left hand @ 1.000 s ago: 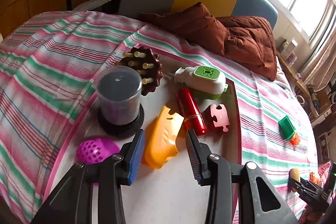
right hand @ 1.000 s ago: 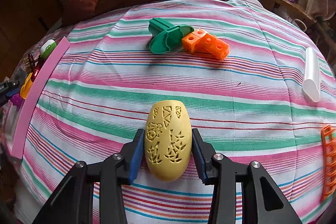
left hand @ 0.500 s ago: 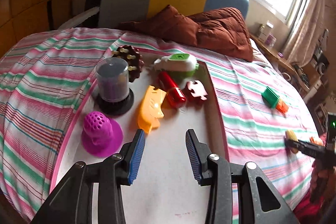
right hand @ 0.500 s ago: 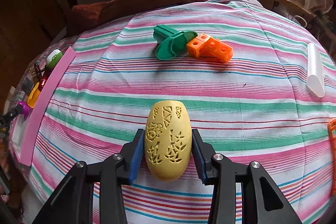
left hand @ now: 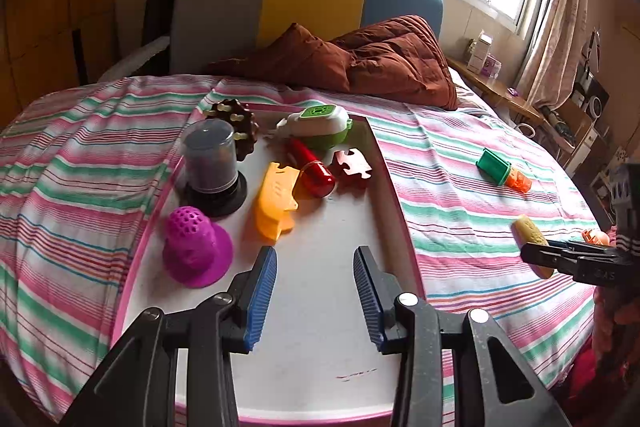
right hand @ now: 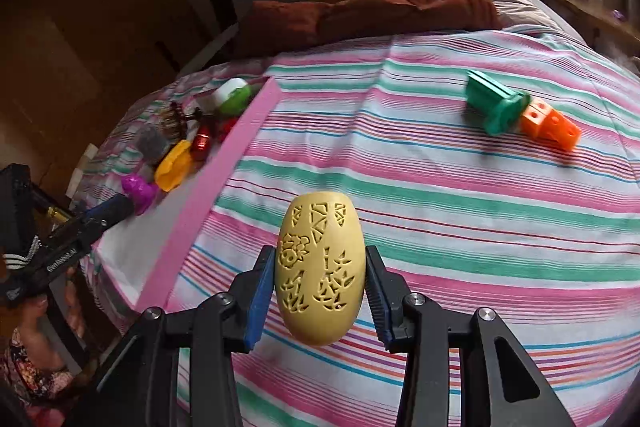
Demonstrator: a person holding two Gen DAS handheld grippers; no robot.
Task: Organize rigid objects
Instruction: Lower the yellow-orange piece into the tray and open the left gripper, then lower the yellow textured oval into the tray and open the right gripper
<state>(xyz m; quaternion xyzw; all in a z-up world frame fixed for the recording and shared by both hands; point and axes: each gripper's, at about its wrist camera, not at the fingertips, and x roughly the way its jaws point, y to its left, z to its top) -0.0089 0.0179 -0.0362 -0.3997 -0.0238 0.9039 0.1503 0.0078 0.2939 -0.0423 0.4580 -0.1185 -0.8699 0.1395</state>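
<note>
My right gripper (right hand: 318,291) is shut on a yellow carved egg-shaped piece (right hand: 320,271) and holds it above the striped bedspread, right of the pink-rimmed white tray (right hand: 208,203). The egg also shows in the left wrist view (left hand: 530,233). My left gripper (left hand: 316,291) is open and empty over the near part of the tray (left hand: 320,347). On the tray lie a purple perforated piece (left hand: 196,247), an orange piece (left hand: 276,203), a red cylinder (left hand: 312,167), a red puzzle piece (left hand: 352,167), a dark lidded jar (left hand: 210,163), a brown spiked disc (left hand: 236,119) and a green-white box (left hand: 320,125).
A green piece (right hand: 496,103) and an orange block (right hand: 550,123) lie on the bedspread to the far right. A brown quilt (left hand: 360,63) is bunched at the headboard. A shelf with small boxes (left hand: 486,55) stands under the window.
My left gripper has drawn back from the tray objects and stayed open. My right gripper has lifted the yellow egg and swung left toward the tray.
</note>
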